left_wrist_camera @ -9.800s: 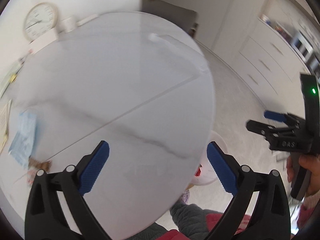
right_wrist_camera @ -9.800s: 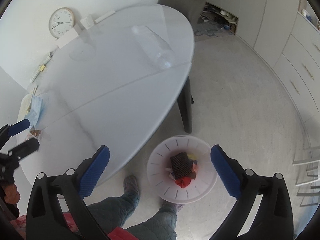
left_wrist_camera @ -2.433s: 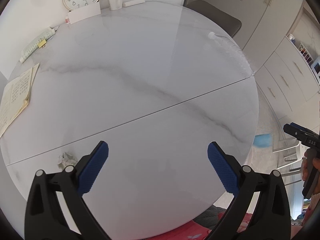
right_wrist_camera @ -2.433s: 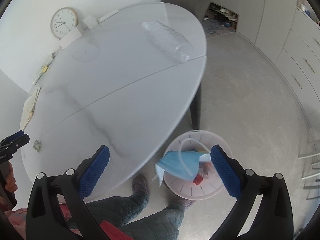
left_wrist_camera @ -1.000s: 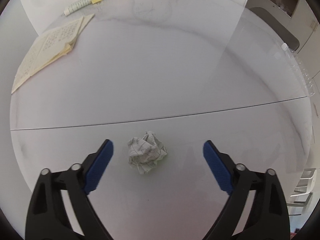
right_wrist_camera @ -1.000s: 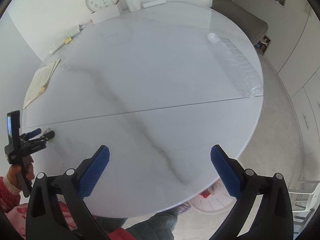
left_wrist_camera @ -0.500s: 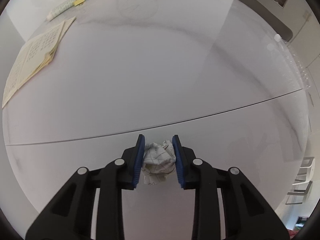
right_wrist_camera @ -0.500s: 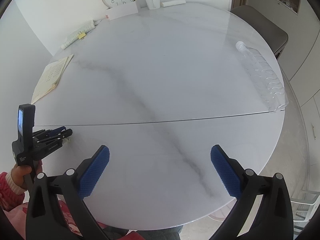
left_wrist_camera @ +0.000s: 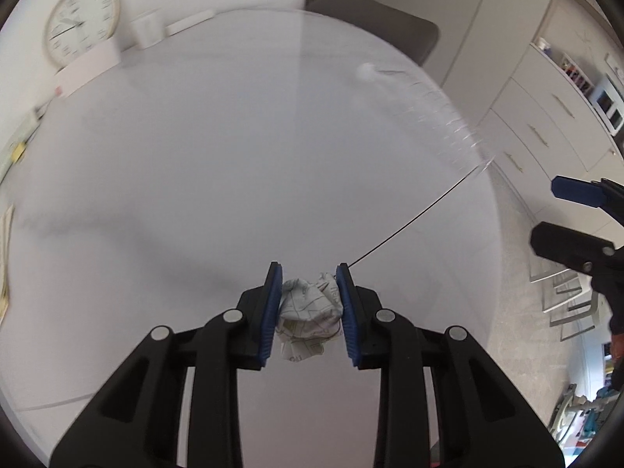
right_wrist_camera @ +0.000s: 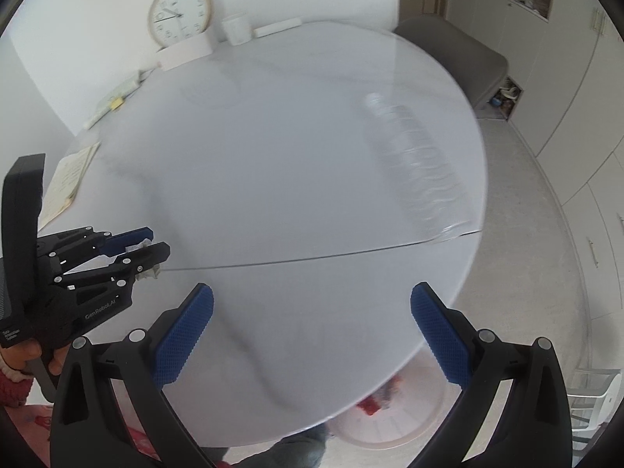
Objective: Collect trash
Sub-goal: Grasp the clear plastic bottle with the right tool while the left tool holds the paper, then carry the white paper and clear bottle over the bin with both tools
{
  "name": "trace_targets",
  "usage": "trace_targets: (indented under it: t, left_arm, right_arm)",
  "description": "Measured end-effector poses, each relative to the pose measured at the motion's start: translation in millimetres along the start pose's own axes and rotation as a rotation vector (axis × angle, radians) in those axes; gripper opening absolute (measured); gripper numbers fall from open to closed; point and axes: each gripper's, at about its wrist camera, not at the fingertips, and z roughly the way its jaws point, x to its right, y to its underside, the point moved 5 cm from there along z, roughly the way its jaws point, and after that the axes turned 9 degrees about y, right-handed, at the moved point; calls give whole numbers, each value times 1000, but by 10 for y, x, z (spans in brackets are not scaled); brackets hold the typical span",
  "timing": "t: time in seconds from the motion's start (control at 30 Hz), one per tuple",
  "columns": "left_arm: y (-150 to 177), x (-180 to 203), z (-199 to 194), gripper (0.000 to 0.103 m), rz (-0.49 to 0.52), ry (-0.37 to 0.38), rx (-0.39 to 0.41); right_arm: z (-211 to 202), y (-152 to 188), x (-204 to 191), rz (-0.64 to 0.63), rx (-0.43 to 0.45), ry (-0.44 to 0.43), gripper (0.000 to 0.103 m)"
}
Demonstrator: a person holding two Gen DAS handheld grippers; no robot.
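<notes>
Paper ball sits clamped in our left gripper above the marble table. Our right gripper spreads wide, holding nothing, over the table edge; the trash basket lies just beyond that edge.

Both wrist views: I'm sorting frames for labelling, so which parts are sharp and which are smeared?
Left wrist view: the left gripper and its paper ball are crisp; the table, clock and bottle are motion-blurred. Right wrist view: the right gripper is sharp; the table, bottle and bin are smeared.
</notes>
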Motion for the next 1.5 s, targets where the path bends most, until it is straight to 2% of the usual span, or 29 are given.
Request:
trace_targets:
  t: [0.17,0.33,0.47,0.57,0.8,0.87,0.9,0.93,1.0,1.1,1.3,1.5]
  left_arm:
    - [-531,502,376,29,23,46,-2]
    - [-942,616,737,29,8,50,-25]
    - [-1145,504,930,29,-1,24,-47]
    - [-1258,390,994,29,-12,-6,-44]
    - [-1300,174,1031,29,-45,-33,-41]
    - [-1285,124,1039,29,-60,-30,-44]
    - [-1286,90,1052,29,-72,-28,-49]
    - [-1287,64,1060,29,-80,-28,-51]
    - [-1297,24,1061,29,-96,-26,-49]
    - [-1312,6,1028,29,-103,-26,-41]
    - [-1301,169,876,29,-69,0,-23]
    - [-1156,628,676,29,27,57,-25]
  right_arm:
    - [272,-327,670,3,2,57,101]
    - [706,-721,963,-34,-23,61,100]
    - [1130,-955,928,-79,-70,30,100]
    - [1412,-1098,754,-126,-103,-4,100]
    - [1872,-1305,386,-192,-162,-13,100]
    - [1926,-1329,328,-206,-165,-9,92]
    - [1954,-1354,321,-208,-170,-14,73]
    - [1985,-1363,307,-206,-185,-24,60]
    - [2001,-1367,300,-186,-199,-59,59]
    - [1969,-1359,335,-190,-193,-48,58]
    - [1554,-1224,546,-68,-138,-67,58]
    - [950,-617,886,81,-106,-46,59]
